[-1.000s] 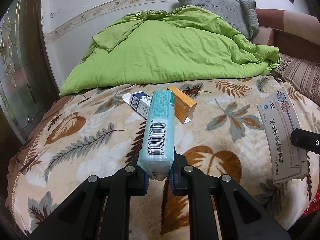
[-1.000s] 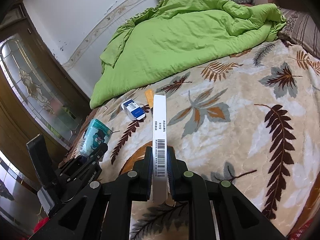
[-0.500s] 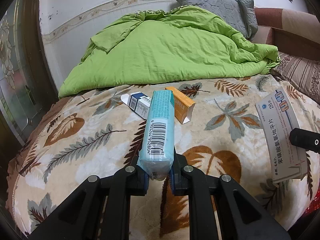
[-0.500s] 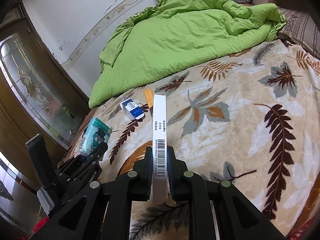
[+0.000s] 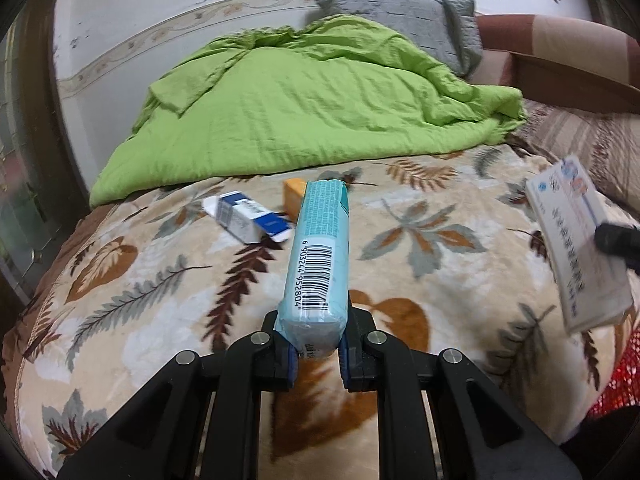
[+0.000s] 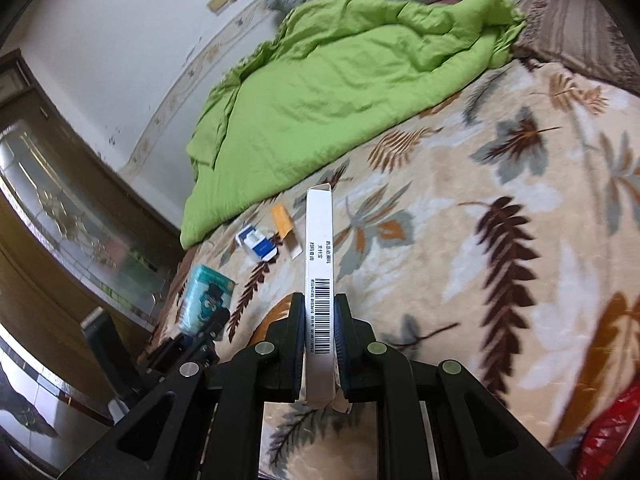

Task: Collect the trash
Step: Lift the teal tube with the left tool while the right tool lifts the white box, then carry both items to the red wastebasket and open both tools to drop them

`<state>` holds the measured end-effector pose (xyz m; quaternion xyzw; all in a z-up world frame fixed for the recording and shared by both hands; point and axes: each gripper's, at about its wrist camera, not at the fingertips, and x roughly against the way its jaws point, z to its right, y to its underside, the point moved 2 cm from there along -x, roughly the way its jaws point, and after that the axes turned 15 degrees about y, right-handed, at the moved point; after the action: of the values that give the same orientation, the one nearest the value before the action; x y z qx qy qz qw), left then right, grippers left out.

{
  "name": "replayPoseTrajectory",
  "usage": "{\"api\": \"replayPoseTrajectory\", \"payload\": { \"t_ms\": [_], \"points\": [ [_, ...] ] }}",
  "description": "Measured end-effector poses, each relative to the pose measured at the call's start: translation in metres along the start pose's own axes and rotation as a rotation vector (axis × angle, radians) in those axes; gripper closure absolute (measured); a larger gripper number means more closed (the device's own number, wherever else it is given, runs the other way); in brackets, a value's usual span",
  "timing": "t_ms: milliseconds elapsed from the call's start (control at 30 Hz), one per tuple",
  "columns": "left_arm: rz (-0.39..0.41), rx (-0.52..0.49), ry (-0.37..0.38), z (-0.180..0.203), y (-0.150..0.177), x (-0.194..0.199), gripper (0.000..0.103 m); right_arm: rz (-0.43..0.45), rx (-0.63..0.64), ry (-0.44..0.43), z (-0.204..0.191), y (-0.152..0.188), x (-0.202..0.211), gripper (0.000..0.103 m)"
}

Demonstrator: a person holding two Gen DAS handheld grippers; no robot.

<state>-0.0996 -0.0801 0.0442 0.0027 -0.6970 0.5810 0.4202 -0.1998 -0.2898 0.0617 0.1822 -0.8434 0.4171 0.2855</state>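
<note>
While both tools hang above the bed, these lines hold:

Bed edge: the leaf-print blanket point(image 5: 440, 216) rounds off at lower left of the left wrist view, a dark wood frame beyond it; a red patch shows at lower right.
Back limit: the green quilt point(image 5: 304, 108) heaps across the upper middle, its hem lying on the blanket; a grey pillow point(image 5: 404, 12) sits behind it against the wall.
Open room: bare blanket fills the middle and right of the right wrist view, from the quilt hem down to the lower edge.
Trash on bed: a blue-and-white box point(image 5: 248, 218) and an orange box point(image 5: 294, 196) lie close together just below the quilt hem, left of centre.
Left tool point(image 5: 318, 354): pointed downward over the bed, clamped on a teal tissue pack point(image 5: 318, 256), which juts forward, barcode up.
Right tool point(image 6: 320, 350): pointed downward, clamped on a flat white medicine box point(image 6: 319, 264) standing on edge between the pads.
Spacing: in the left wrist view the white box shows at the right edge, well apart from the teal pack.
</note>
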Motion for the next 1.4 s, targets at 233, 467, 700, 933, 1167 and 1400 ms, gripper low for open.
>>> {"api": "replayPoseTrajectory", "payload": {
  "t_ms": [233,467,700,933,1167,1400],
  "points": [
    [-0.002,-0.05,0.133,0.051,-0.003,0.015,0.088,0.065,-0.017,0.048,0.029,-0.006,0.052,0.088],
    [-0.003,-0.14,0.38,0.139,-0.018,0.036,0.088,0.138,-0.077,0.214,0.102,0.004,0.124,0.088],
    [-0.124,-0.239,0.701,0.253,-0.023,0.041,0.088,0.165,-0.228,0.392,0.193,0.032,0.191,0.088],
    [-0.351,-0.309,0.916,0.354,0.006,0.027,0.085,0.094,-0.337,0.497,0.247,0.063,0.204,0.086],
    [-0.373,-0.294,0.895,0.351,0.004,0.023,0.059,0.133,-0.319,0.527,0.253,0.061,0.217,0.056],
    [-0.264,-0.116,0.752,0.253,-0.031,0.023,0.05,0.145,-0.194,0.404,0.198,0.02,0.187,0.056]
  ]
}}
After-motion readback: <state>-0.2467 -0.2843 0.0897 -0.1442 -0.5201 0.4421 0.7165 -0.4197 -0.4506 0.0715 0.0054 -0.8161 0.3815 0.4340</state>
